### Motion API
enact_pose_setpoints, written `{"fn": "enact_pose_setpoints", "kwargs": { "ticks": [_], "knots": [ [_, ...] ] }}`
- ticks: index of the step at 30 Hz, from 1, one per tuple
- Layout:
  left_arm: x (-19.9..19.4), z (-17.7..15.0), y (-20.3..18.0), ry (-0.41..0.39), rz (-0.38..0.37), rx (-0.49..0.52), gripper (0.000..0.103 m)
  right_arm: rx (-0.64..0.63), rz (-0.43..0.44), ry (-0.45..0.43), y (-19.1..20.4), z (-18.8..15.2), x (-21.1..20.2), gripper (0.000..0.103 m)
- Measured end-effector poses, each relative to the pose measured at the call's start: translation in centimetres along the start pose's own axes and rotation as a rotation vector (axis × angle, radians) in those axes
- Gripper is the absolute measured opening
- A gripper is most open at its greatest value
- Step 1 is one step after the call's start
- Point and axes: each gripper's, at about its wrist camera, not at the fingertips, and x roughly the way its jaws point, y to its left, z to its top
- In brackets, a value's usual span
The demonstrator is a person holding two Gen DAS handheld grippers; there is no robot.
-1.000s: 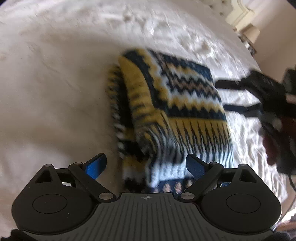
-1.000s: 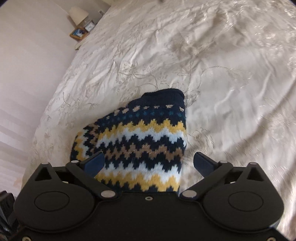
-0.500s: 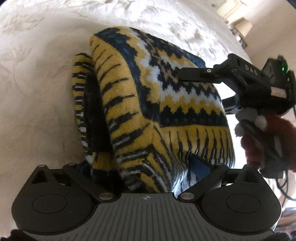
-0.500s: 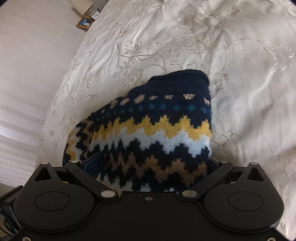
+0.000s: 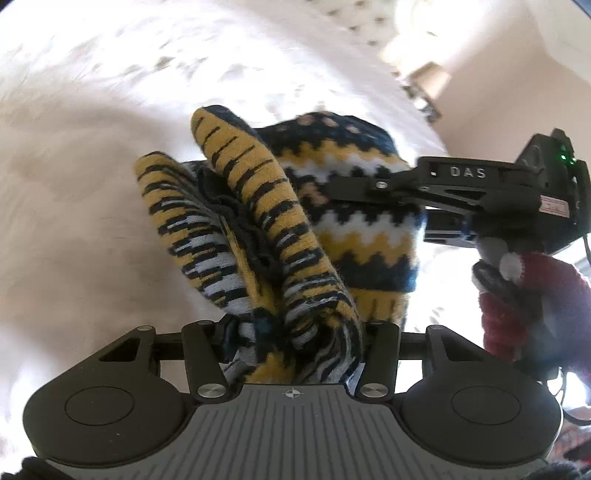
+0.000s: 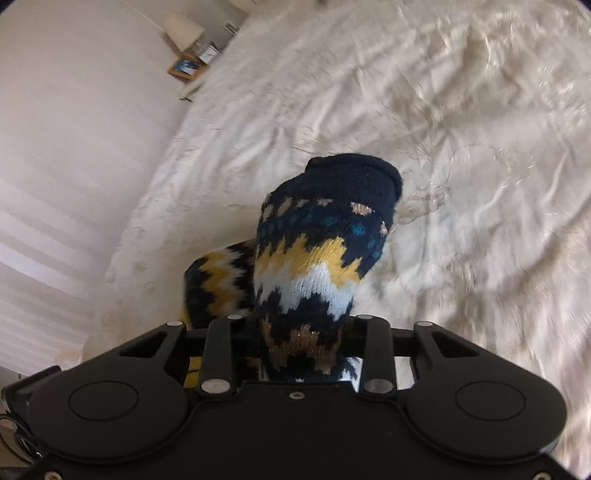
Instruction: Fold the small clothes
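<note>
- Left wrist view: left hand-held gripper [image 5: 295, 350] closing on the knitted sweater's [image 5: 332, 206] bunched hem at 6 o'clock.
- Right hand-held gripper [image 6: 295, 350] closing on its other edge.
- Sweater seems lifted off the bed [image 6: 461, 129]; next, carry the fold over evenly.

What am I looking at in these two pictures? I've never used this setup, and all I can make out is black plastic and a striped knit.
There is no robot here: a person holds a two-finger gripper in each hand, with a wide-angle camera looking along its fingers. The black shape across the bottom of each picture is that gripper's own body. The left gripper is closing on a bunched end of the small knitted sweater. The right gripper is closing on another part of it, near the dark blue collar. In the left view it shows at the right edge, held in a red glove. Below lies a cream bedspread. A lamp stands in the far corner.
</note>
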Motion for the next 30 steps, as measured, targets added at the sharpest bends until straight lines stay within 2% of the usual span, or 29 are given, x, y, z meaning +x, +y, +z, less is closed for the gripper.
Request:
{"fn": "enact_pose_setpoints", "kwargs": {
  "ticks": [4, 8, 11, 16, 21, 23, 24, 25, 26, 27, 28, 30],
  "knots": [
    [-2.6, -2.3, -3.0, -0.021, -0.027, 0.046, 0.050, 0.001, 0.009, -0.045, 1.2, -2.5, -4.7, 0.045],
    [-4.7, -5.8, -5.5, -0.038, -0.035, 0.028, 0.049, 0.028, 0.030, -0.061, 0.9, -5.5, -8.5, 0.045],
    [-5.2, -8.9, -7.7, -0.030, -0.013, 0.022, 0.050, 0.032, 0.051, -0.047, 0.0, -8.3, -10.7, 0.045],
    [-4.1, -13.1, -10.6, 0.017, 0.030, -0.039, 0.050, 0.014, 0.058, 0.004, -2.0, -12.7, -13.0, 0.045],
    [-1.9, -14.4, -12.3, 0.006, 0.090, -0.026, 0.050, -0.042, 0.055, 0.002, -4.1, -14.6, -14.1, 0.048],
    [-0.9, -14.6, -12.3, -0.021, 0.168, -0.035, 0.050, -0.063, 0.024, -0.035, -5.5, -15.1, -14.2, 0.055],
    [-0.5, -14.8, -11.7, -0.030, 0.242, -0.038, 0.051, -0.075, -0.030, -0.054, -6.3, -15.3, -14.2, 0.068],
    [0.0, -14.8, -11.0, -0.025, 0.330, -0.052, 0.051, -0.088, -0.110, -0.063, -7.1, -15.5, -14.2, 0.074],
    [0.4, -15.1, -10.1, 0.003, 0.425, -0.083, 0.051, -0.104, -0.195, -0.062, -7.9, -15.6, -14.1, 0.076],
    [0.4, -15.4, -9.3, 0.016, 0.464, -0.126, 0.053, -0.121, -0.262, -0.062, -8.7, -15.6, -14.2, 0.076],
    [-0.1, -15.7, -8.4, 0.003, 0.456, -0.180, 0.053, -0.127, -0.291, -0.069, -9.3, -15.7, -14.7, 0.076],
    [-1.3, -15.7, -8.3, -0.018, 0.493, -0.203, 0.053, -0.108, -0.297, -0.104, -10.2, -16.2, -16.4, 0.076]
  ]
}}
